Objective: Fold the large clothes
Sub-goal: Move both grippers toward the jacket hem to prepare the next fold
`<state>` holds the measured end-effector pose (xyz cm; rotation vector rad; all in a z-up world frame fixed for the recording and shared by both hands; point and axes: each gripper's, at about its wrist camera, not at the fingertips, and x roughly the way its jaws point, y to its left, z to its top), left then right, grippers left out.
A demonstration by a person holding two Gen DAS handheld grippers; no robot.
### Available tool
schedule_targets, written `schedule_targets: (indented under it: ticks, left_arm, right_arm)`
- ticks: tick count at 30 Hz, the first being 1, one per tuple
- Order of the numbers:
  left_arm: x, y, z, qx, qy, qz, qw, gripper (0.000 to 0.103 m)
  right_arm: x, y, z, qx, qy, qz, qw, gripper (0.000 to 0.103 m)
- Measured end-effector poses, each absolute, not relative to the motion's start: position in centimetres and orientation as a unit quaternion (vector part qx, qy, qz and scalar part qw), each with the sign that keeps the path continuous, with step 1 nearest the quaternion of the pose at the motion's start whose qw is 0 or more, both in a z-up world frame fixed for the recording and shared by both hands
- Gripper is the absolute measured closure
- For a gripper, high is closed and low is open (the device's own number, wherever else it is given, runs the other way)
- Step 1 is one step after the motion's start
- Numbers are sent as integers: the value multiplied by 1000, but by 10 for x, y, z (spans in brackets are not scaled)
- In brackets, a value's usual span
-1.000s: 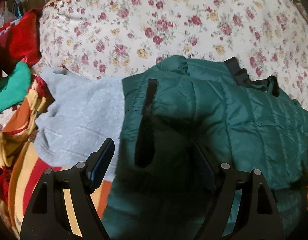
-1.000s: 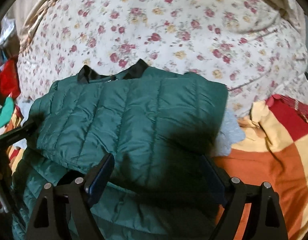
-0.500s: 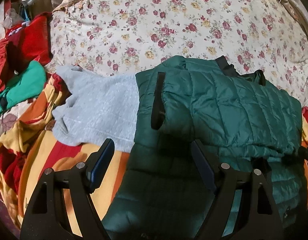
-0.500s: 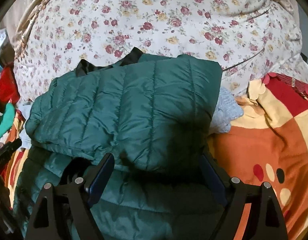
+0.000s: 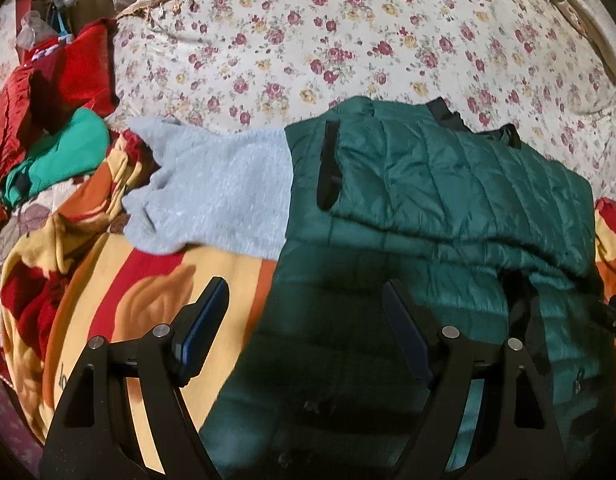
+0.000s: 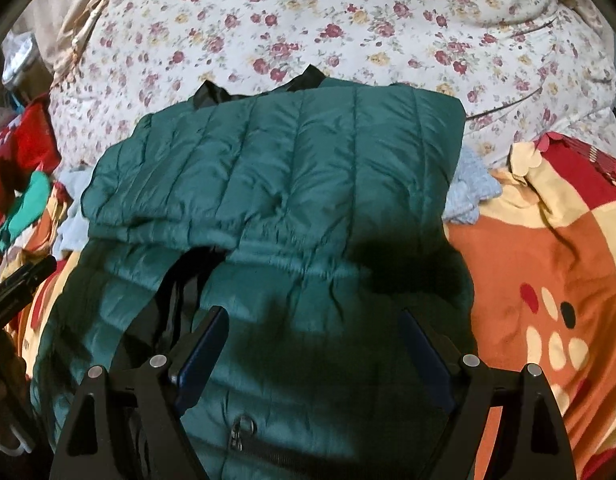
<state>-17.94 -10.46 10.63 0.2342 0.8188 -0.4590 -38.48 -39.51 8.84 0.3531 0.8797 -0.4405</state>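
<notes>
A dark green quilted puffer jacket [image 5: 448, 200] lies on the bed, its upper part folded down over its lower part; it also shows in the right wrist view [image 6: 275, 184]. A black strip [image 5: 328, 164] runs along its left edge. My left gripper [image 5: 305, 312] is open and empty, above the jacket's lower left edge. My right gripper [image 6: 314, 340] is open and empty, above the jacket's lower half near a zip pull [image 6: 241, 432]. The left gripper shows at the left edge of the right wrist view [image 6: 19, 284].
A grey fleece garment [image 5: 211, 196] lies under the jacket, to its left. An orange, yellow and red blanket [image 6: 548, 272] covers the near bed. A floral quilt [image 5: 348, 40] lies behind. Red and green clothes [image 5: 55, 120] are piled at far left.
Both grippers have pulled back from the jacket toward the near edge of the bed. The fold stays in place.
</notes>
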Motion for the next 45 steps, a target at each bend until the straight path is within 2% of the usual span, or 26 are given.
schedule_targets:
  ticks: [17,45]
  left_arm:
    - [-211,-72,95,121,408,-213,880,24]
    - [-254,-23,84,147,423,-215,868,24]
  right_arm:
    - [-425,-372,63,181,443,-214,852,18]
    - [-470,-322,63,173,488,-161,840,18]
